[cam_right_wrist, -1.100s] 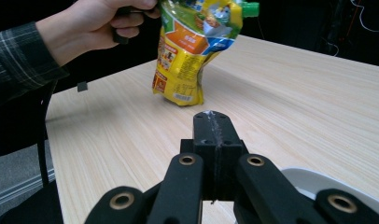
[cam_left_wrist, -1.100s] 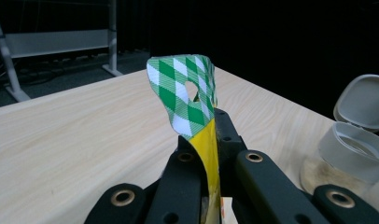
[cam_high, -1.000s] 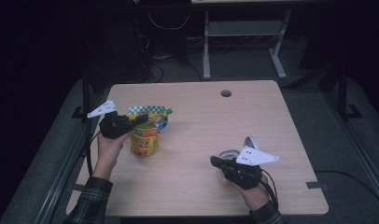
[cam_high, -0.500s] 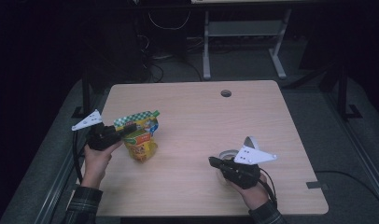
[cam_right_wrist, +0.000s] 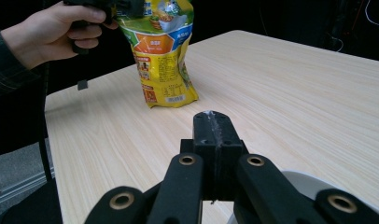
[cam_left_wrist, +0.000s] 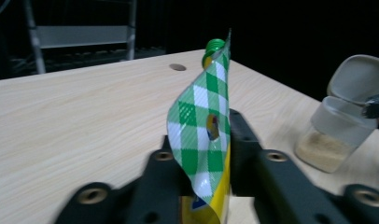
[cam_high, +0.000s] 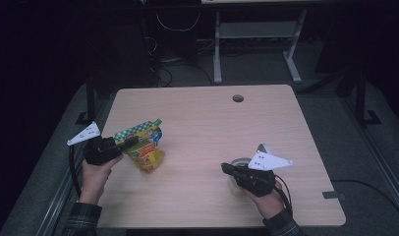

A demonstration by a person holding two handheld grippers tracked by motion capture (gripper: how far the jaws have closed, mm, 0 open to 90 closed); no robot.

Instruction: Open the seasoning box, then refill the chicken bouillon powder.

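A yellow snack pouch (cam_high: 147,150) with a green checked top seal (cam_left_wrist: 201,121) and a green cap stands tilted near the table's left edge, its bottom on the wood (cam_right_wrist: 164,60). My left gripper (cam_high: 131,142) flanks the seal. Its jaws have just been opening, and the seal sits loosely and turned between them (cam_left_wrist: 205,172). My right gripper (cam_high: 226,168) is shut, jaws pressed together (cam_right_wrist: 214,123), nothing visible between them. It hovers over a clear jar (cam_left_wrist: 334,135) with beige powder and a raised white flip lid, tip at the jar's rim.
The wooden table (cam_high: 212,118) has a round cable hole (cam_high: 238,98) at the back. Dark floor, cables and a metal stand lie beyond the far edge. A person's hand (cam_right_wrist: 52,32) holds the left gripper beyond the table's left edge.
The left hand has carried the pouch toward the table's left edge and set it down more tilted. The right gripper has stayed over the jar.
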